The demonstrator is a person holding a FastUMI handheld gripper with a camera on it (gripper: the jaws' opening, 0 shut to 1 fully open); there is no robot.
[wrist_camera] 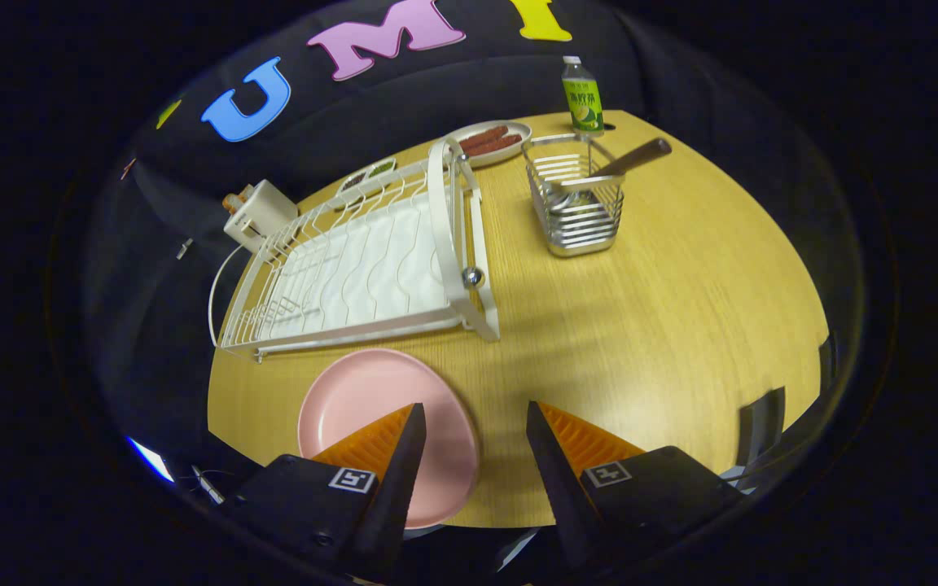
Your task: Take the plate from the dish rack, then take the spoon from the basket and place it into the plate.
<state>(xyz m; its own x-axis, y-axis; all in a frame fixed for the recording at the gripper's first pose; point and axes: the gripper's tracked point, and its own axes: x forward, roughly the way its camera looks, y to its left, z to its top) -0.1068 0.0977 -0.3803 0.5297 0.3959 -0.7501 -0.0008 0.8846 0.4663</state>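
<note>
Tool agape; plate (pink) apparently beneath.

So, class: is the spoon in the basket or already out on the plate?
In the basket: the spoon leans from the basket, beyond the open gripper. The plate is empty.

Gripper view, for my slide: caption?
Open gripper above pink plate on table; spoon waits in basket.

Bare table ahead of the parted fingers runs unobstructed to the basket — dish rack flanks it.
</note>
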